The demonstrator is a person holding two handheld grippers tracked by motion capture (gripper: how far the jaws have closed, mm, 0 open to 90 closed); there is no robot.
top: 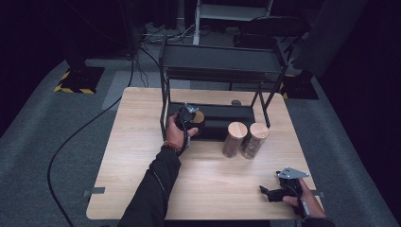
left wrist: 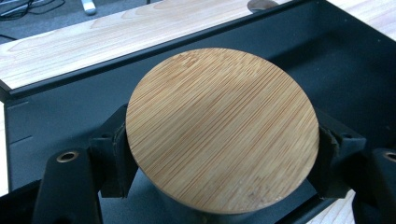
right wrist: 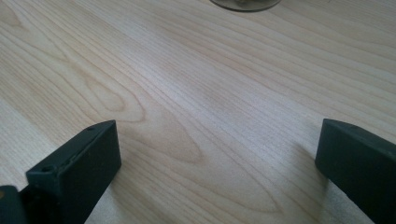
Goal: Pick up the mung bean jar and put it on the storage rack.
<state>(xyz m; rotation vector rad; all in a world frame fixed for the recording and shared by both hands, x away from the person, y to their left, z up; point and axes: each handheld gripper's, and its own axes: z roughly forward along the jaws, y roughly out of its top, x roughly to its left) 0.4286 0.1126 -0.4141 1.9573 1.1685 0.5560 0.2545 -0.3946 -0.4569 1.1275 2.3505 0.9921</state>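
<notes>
Jars with round wood lids stand out in the high view. The black rack [top: 222, 71] sits at the far side of the wooden table [top: 142, 179]. The left gripper [top: 188, 116] reaches into the bottom shelf [top: 227, 113] of the rack and holds a jar [top: 197, 118] there. Two more jars [top: 245, 139] stand side by side just in front of the rack, touching or almost touching. The right gripper [top: 266, 193] rests low on the table, well in front of the rack. The room around is dark, with grey carpet and cables on the floor.

In the left gripper view, the jaws squeeze the jar from both sides, just under its bamboo lid [left wrist: 222, 128]. The jar sits over the rack's black shelf [left wrist: 70, 116]. I think the jar is glass, so it is hard, smooth, a bit slippery, and it can break. Holding the body under the lid looks safest, since the lid may lift off.

In the right gripper view, the jaws are wide apart with nothing between them, over bare, smooth wood. A jar bottom [right wrist: 245, 3] peeks in, toward the rack.
</notes>
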